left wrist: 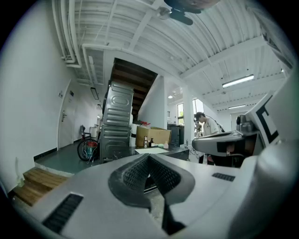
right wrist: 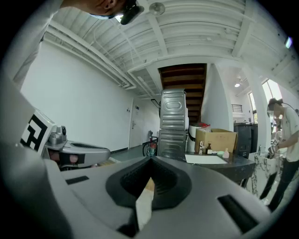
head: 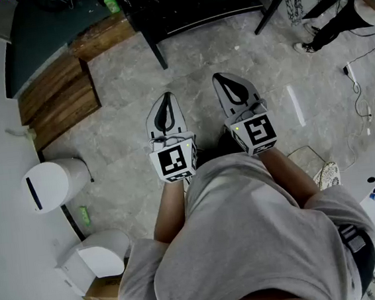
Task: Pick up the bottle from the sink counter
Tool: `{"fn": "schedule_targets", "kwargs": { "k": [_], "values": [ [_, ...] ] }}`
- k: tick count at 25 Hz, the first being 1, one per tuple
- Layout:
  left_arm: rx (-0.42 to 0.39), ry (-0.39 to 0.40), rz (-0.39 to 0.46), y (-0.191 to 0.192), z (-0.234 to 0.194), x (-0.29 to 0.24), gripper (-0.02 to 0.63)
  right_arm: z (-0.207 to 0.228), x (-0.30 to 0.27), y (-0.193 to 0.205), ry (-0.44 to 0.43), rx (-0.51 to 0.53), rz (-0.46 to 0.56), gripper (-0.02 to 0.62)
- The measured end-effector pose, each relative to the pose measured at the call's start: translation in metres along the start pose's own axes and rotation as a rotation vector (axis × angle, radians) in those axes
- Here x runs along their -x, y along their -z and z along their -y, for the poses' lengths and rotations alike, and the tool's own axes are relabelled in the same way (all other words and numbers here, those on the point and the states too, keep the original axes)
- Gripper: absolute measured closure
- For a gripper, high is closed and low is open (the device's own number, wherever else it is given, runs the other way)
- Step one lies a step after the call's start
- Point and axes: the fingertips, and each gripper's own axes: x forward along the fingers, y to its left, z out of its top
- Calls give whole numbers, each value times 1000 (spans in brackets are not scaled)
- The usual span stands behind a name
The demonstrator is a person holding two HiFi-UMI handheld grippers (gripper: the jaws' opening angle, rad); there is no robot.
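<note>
Right gripper view | right gripper (right wrist: 150, 161) and left gripper (left wrist: 148, 158) closed, empty | bottle (right wrist: 208, 149) well ahead, on counter (right wrist: 236, 163)

This looks like a workshop or lab floor in a bare industrial building, not a home. Above the left gripper (head: 166, 96) run white ceiling beams (left wrist: 154, 42), pipes (left wrist: 63, 32) and a strip light (left wrist: 238, 80). Straight ahead of the right gripper (head: 221, 77) a ribbed metal cabinet (right wrist: 173, 123) stands under a wooden staircase (right wrist: 182, 77). Just right of it, a dark counter (right wrist: 224, 163) carries a cardboard box (right wrist: 217, 139) and small bottles (right wrist: 209, 148). Left of the left gripper are a bicycle (left wrist: 88, 149) and wooden steps (head: 59, 99). Grey stone floor (head: 135, 158) lies below both, with loose cables (head: 361, 94) off to the right gripper's right, where a person (right wrist: 285, 135) stands
</note>
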Motion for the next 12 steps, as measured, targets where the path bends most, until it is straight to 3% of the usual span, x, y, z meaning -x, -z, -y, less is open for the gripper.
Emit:
{"fn": "schedule_targets", "kwargs": {
  "k": [8,12],
  "values": [
    [1,16,-55,25,15,-3,594,-4,6,20,-17,15,-25,586],
    [8,9,-101,41,21,-17,594,-3,-9,36,-96,27,-49,586]
  ]
}}
